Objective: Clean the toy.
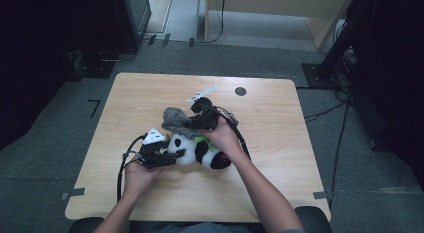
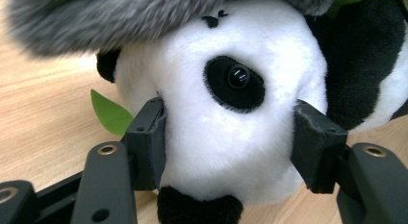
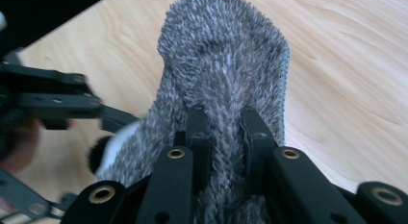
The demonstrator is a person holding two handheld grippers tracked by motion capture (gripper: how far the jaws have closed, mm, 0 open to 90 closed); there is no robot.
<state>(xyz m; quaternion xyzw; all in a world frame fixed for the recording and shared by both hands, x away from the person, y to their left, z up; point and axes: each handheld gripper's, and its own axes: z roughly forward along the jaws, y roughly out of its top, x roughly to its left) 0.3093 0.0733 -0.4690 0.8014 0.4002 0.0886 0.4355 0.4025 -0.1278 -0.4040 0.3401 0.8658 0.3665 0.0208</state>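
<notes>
A: Nearest the person, the left gripper has its fingers pressed against both sides of the panda's white head, so it grips the toy. The panda lies on the counter just near of the middle, head to the left, body to the right.

B: And the grip looks shallow. In the left gripper view the pads sit on the round cheeks, which are soft and curved. If the toy is tugged from the far side, the head could squeeze out forward between the fingers.

A: Just beyond it, the right gripper is closed on a fold of the grey furry cloth. In the right gripper view the two fingers stand near together with the pile bunched between them.

B: That hold is only a pinch of the fabric. The cloth hangs over the top of the panda's head, touching it, and whether it is a cap or a loose piece cannot be told. Pulled down unevenly, it would likely snag on an ear or drag the panda sideways off the left hold.

A: A green leaf pokes out beside the head, too.

B: It might get trapped under the cloth. Farther off lie a small white piece and a dark round spot, well apart from the work
</notes>
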